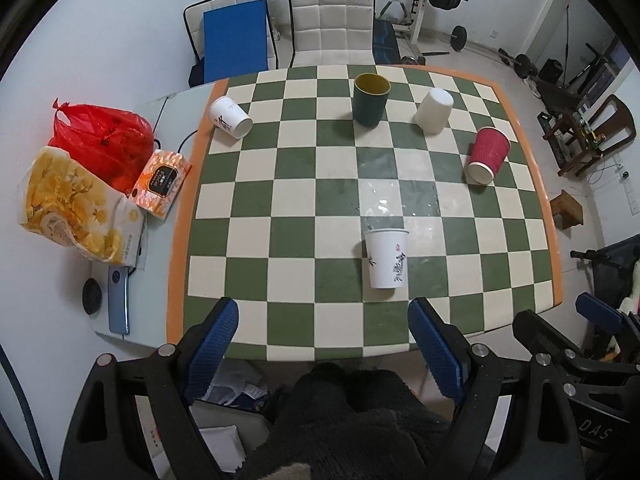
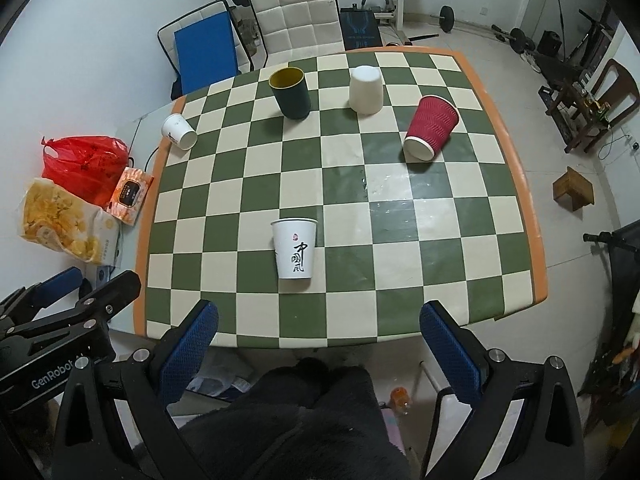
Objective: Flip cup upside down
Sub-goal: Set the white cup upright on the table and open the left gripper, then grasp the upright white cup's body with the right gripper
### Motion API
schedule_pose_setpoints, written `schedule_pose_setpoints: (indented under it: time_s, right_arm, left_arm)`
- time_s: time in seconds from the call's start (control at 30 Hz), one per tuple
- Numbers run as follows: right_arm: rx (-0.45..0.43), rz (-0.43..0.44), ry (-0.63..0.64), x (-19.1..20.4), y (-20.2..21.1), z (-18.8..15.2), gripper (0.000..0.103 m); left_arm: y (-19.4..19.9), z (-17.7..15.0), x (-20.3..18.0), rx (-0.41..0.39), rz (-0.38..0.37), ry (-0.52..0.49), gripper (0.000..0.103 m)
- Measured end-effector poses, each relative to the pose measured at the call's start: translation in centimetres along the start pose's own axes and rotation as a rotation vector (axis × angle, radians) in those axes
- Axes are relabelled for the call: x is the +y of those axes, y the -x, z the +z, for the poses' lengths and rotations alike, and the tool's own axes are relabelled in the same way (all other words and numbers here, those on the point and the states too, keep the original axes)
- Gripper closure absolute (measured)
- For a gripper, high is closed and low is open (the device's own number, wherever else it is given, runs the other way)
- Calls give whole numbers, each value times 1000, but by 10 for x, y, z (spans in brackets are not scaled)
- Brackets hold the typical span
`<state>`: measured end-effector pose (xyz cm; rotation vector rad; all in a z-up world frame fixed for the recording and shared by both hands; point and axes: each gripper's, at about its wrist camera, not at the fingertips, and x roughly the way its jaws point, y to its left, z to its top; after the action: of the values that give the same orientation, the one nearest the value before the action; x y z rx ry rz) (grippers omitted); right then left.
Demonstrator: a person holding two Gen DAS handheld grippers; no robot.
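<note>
A white paper cup with black calligraphy (image 1: 386, 258) (image 2: 294, 248) stands upright, mouth up, near the front of the green-and-cream checkered table (image 1: 280, 208) (image 2: 420, 248). A dark green cup (image 1: 370, 99) (image 2: 290, 93) stands upright at the back. A plain white cup (image 1: 434, 110) (image 2: 365, 89) stands mouth down. A red ribbed cup (image 1: 489, 154) (image 2: 430, 127) and a small white printed cup (image 1: 231, 116) (image 2: 179, 125) lie on their sides. My left gripper (image 1: 324, 336) and right gripper (image 2: 320, 336) are open and empty, above the table's front edge.
On a grey side surface to the left lie a red bag (image 1: 100, 136), a yellow snack bag (image 1: 72, 208), an orange tissue pack (image 1: 162, 178) and a phone (image 1: 119, 302). Chairs (image 1: 332, 24) stand behind the table. A wet patch (image 1: 400, 200) lies mid-table.
</note>
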<state>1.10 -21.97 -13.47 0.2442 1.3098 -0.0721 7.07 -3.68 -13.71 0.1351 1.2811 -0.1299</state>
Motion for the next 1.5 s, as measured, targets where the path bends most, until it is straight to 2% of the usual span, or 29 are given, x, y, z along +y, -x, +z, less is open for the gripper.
schedule_pose_setpoints:
  time_s: [0.1,0.17,0.2,0.3,0.4,0.43,0.53,0.63,0.83,0.93,1.03,1.13,1.23,1.33,1.5]
  right_arm:
    - [10,-2,3,4,-7,5,0]
    - [23,-17,36,9,-19,12,0]
    - [14,-35,71,13,-27,17,0]
    - [16,-125,231,30,-51,27,0]
    - [66,-252,539,60,-96,30,0]
    - [70,-282,604,66,-105,29,0]
    - [72,-419,918,94,-142,15,0]
    - [82,-501,1250,115,-178,-6,1]
    - [87,-560,1921,121,-242,-62,3]
    - [111,-576,2257,107,-269,-89,3]
    - [76,-592,2555,85,-289,-107,3]
    - [60,-605,2789,63,-303,-116,4]
    - [56,-615,2934,46,-316,-115,4]
    - [51,-639,3015,38,-329,-105,4]
    - [50,-641,3030,37,-343,-98,10]
  left_arm:
    - [-10,6,9,-2,-3,9,16]
    - [-27,13,20,11,18,21,5]
    - [-37,15,26,12,29,30,1]
    - [-64,21,43,-1,79,42,1]
    - [-101,21,61,32,100,71,1]
    - [-117,21,67,60,105,89,1]
    - [-154,17,78,122,111,125,1]
    - [-181,11,86,172,98,170,1]
    - [-223,-1,97,246,110,253,1]
    - [-238,-4,103,274,113,309,1]
    - [-246,-5,106,286,117,351,1]
    - [-250,-7,106,286,124,377,1]
    - [-255,-11,107,294,126,397,1]
    - [-260,-17,108,306,131,414,1]
    - [-265,-23,107,313,133,417,1]
